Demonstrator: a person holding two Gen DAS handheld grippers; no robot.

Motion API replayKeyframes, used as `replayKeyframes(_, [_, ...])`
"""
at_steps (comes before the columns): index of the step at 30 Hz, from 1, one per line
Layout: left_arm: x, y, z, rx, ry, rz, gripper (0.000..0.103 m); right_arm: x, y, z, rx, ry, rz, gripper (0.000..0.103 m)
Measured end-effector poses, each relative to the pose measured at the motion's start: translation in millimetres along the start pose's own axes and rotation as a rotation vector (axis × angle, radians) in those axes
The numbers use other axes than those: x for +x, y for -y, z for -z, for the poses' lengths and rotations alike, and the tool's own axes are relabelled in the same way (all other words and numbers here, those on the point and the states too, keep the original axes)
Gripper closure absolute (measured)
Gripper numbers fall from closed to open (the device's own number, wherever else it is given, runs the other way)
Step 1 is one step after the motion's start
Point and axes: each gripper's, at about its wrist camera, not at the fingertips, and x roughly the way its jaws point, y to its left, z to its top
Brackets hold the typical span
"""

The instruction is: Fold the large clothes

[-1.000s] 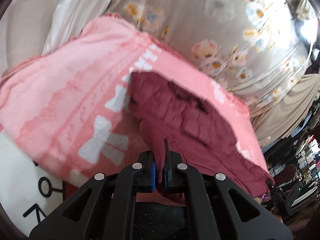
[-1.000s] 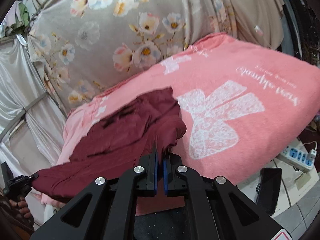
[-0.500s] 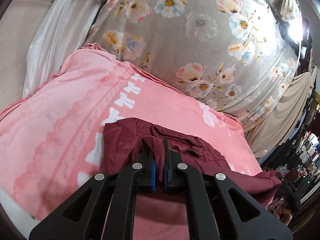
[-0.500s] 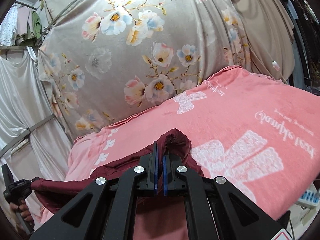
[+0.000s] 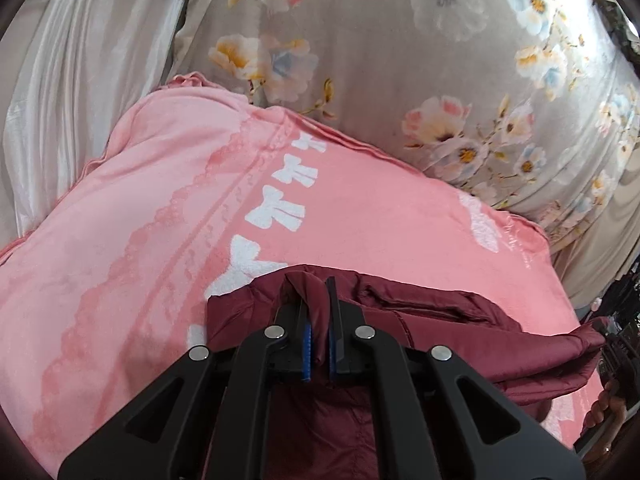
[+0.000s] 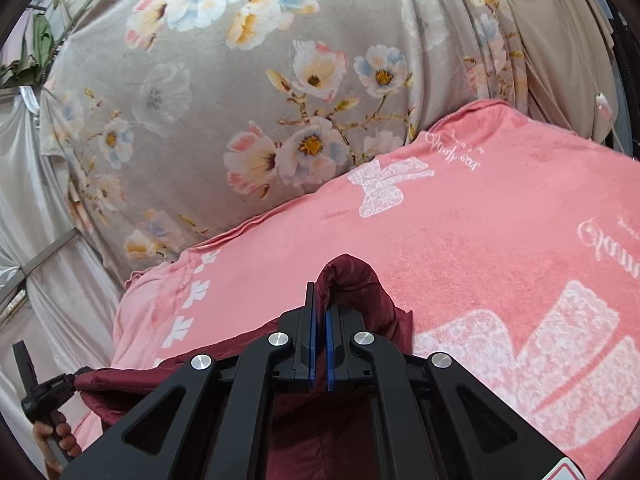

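A dark maroon padded garment (image 5: 432, 320) hangs between my two grippers over a pink blanket (image 5: 140, 248) with white bows. My left gripper (image 5: 317, 304) is shut on a fold of the maroon garment, which bulges up between its fingers. My right gripper (image 6: 320, 308) is shut on another edge of the same garment (image 6: 356, 288), which loops over its right finger. The garment stretches from one gripper to the other; its lower part is hidden under the gripper bodies. The left gripper shows at the far left of the right wrist view (image 6: 36, 392).
The pink blanket (image 6: 500, 232) covers a raised bed-like surface. A grey floral curtain (image 5: 400, 60) hangs behind it, with pale satin drapes (image 5: 72, 80) on the left. Dark clutter (image 5: 624, 320) sits at the far right of the left wrist view.
Both grippers have lifted and pulled the maroon garment up and toward me. It lay spread on the blanket before; now it is raised, bunched and stretched between the grippers.
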Motion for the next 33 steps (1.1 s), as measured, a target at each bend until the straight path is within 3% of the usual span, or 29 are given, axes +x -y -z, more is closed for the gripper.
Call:
replayKeyframes(20, [142,0,0,0.041,-0.16,-0.112,0.098,138,42,16,0.049,-0.135,0.119,0.101])
replayKeyframes(30, [178,-8,11,0.017,-0.207,-0.087,0.096,171,55,28,0.074,-0.206,0.125,0.1])
replayKeyframes(33, [179,-11,11,0.001,-0.202,-0.066,0.095,168,60,26,0.106,-0.2,0.076,0.093])
